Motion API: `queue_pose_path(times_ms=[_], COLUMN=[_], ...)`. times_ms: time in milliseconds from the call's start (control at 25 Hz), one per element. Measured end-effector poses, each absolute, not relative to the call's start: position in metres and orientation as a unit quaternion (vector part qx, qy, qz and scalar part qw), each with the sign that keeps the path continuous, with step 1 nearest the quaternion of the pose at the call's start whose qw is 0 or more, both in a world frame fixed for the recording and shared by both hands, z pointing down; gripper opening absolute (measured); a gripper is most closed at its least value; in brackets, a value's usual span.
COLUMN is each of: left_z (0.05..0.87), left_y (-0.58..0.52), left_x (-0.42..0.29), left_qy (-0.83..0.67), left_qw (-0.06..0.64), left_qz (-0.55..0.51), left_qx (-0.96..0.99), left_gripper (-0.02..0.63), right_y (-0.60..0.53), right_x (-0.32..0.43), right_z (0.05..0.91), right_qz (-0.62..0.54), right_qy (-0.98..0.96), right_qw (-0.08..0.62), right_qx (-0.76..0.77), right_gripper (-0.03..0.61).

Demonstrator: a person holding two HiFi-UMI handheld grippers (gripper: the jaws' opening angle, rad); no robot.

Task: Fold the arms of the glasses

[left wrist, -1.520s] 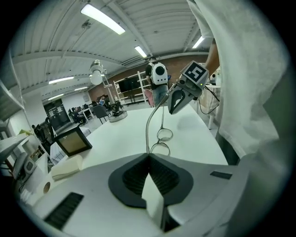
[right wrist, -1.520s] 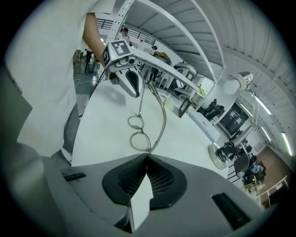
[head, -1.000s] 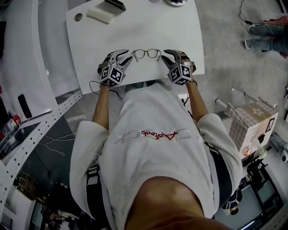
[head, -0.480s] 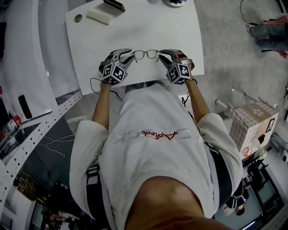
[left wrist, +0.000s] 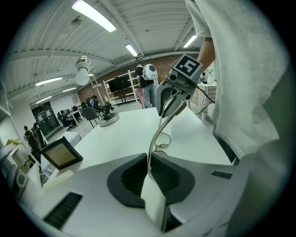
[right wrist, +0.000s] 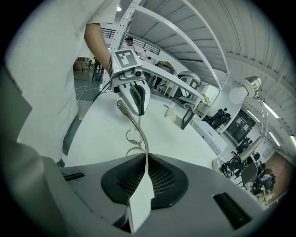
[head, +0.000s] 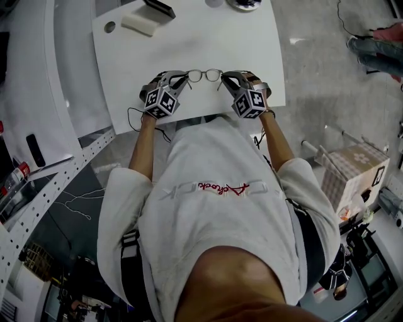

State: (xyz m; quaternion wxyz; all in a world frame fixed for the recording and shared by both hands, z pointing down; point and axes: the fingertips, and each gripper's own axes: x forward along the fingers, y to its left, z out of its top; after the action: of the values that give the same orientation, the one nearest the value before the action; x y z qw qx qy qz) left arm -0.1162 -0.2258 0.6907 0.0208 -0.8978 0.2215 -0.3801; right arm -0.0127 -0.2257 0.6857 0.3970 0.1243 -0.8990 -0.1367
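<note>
Nearest in the head view is the person's white shirt [head: 214, 182], with both forearms reaching toward 12 o'clock to the near edge of a white table [head: 208, 38].

The left gripper [left wrist: 149, 166] has just been closing its jaws. Its view shows the dark pads nearly together and pinching a thin metal part of the glasses [head: 204, 75], which runs up and away from the pads toward 1 o'clock. The right gripper [right wrist: 146, 163] has also just been closing, and its pads are likewise pressed on a thin metal part, which curves away toward 11 o'clock. In each gripper view that metal part leads across to the other gripper, which faces it head-on.

From above, the glasses sit straight between the two sets of fingertips. The left gripper is at their 9 o'clock and the right gripper at their 3 o'clock, each gripping one outer end. The two lenses lie side by side between the grippers. Whether the frame rests on the table or is lifted just off it cannot be told.

Farther along the table, at 11 o'clock from the glasses, lies a white block [head: 137, 22]. A dark flat thing [head: 161, 6] lies just beyond it at the far edge. Off the table at 4 o'clock, a cardboard box [head: 356, 166] stands on the floor.
</note>
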Motion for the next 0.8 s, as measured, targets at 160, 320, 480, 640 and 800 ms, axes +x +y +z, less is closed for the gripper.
queue_pose_path(times_ms=[160, 320, 480, 640, 800], left_z=[0.691, 0.692, 0.695, 0.697, 0.701], left_y=[-0.227, -0.229, -0.231, -0.232, -0.235], left_x=[-0.113, -0.109, -0.103, -0.091, -0.084], left_qy=[0.213, 0.204, 0.194, 0.177, 0.164], left_qw=[0.023, 0.029, 0.029, 0.034, 0.037], left_qz=[-0.384, -0.39, -0.388, -0.389, -0.395], left_qx=[-0.898, -0.897, -0.9, -0.904, -0.903], left_gripper=[0.049, 0.049, 0.049, 0.049, 0.051], right_y=[-0.227, -0.228, -0.228, -0.227, -0.226], right_x=[-0.012, -0.01, -0.01, -0.01, -0.008], right_z=[0.685, 0.686, 0.687, 0.687, 0.688], right_qz=[-0.129, -0.119, -0.113, -0.109, -0.105], right_qy=[-0.9, -0.902, -0.903, -0.903, -0.903], right_qw=[0.396, 0.394, 0.393, 0.393, 0.393], right_qx=[0.128, 0.132, 0.135, 0.136, 0.137], right_gripper=[0.027, 0.026, 0.026, 0.026, 0.026])
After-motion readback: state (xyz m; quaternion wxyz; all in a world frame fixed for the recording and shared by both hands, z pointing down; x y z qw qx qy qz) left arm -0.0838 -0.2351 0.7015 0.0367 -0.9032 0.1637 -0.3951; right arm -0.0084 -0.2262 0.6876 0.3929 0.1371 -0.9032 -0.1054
